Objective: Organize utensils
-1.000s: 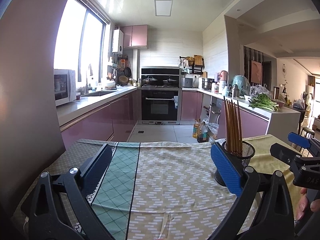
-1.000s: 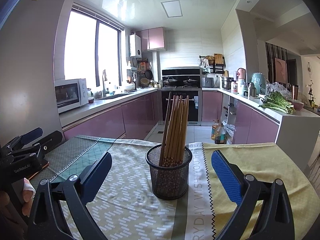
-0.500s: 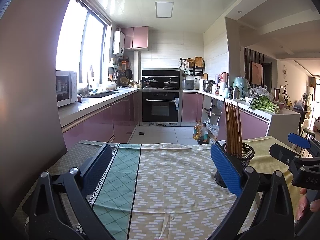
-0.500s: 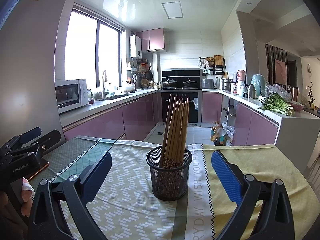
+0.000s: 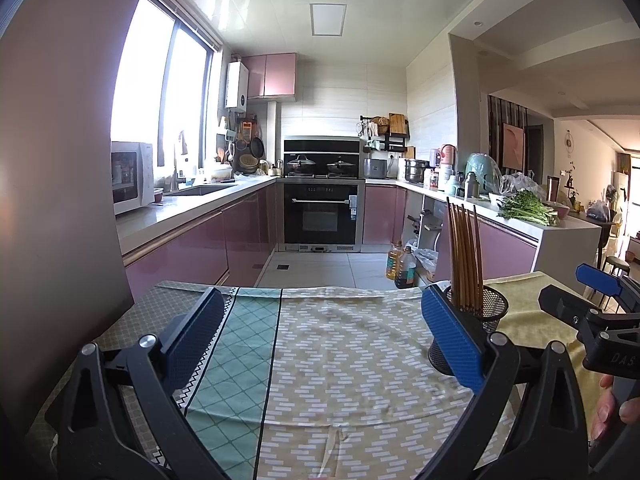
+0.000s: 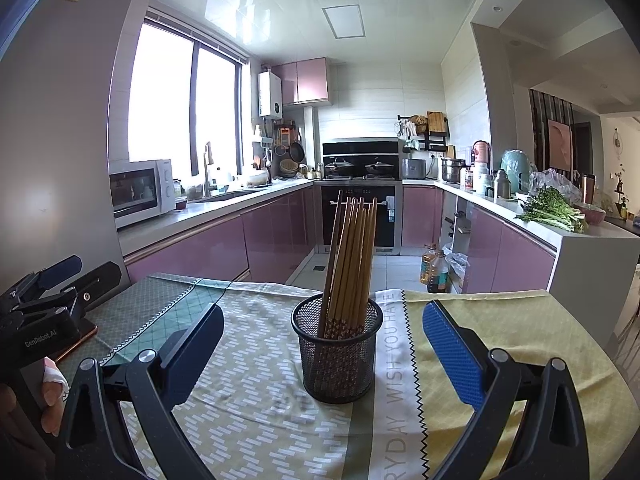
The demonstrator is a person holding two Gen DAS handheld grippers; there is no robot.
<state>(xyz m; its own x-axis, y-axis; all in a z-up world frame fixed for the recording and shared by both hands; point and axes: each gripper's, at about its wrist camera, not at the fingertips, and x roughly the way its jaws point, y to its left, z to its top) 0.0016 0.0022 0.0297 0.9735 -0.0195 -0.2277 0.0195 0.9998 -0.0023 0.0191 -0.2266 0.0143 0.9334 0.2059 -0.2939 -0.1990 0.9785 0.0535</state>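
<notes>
The black mesh holder (image 6: 337,350) stands upright on the counter (image 6: 500,320), on the patterned cloth (image 6: 248,400), and a bundle of wooden chopsticks (image 6: 350,256) stands in it. Their long axis goes up, leaning a little toward the right at the top.

The right claw (image 6: 323,354) has its jaws wide apart and holds nothing. The holder is directly ahead of it, centred between the two blue pads, but it sits a bit beyond the fingertips and no pad touches it.

The left claw (image 5: 323,344) is also spread apart and empty. From its side the holder (image 5: 486,312) is off to the right, partly hidden behind its right pad, so it faces only bare cloth.

I judge the right claw is the nearer and better aligned one. A straight move forward would bring the pads around the holder; for the chopsticks it must go higher.
</notes>
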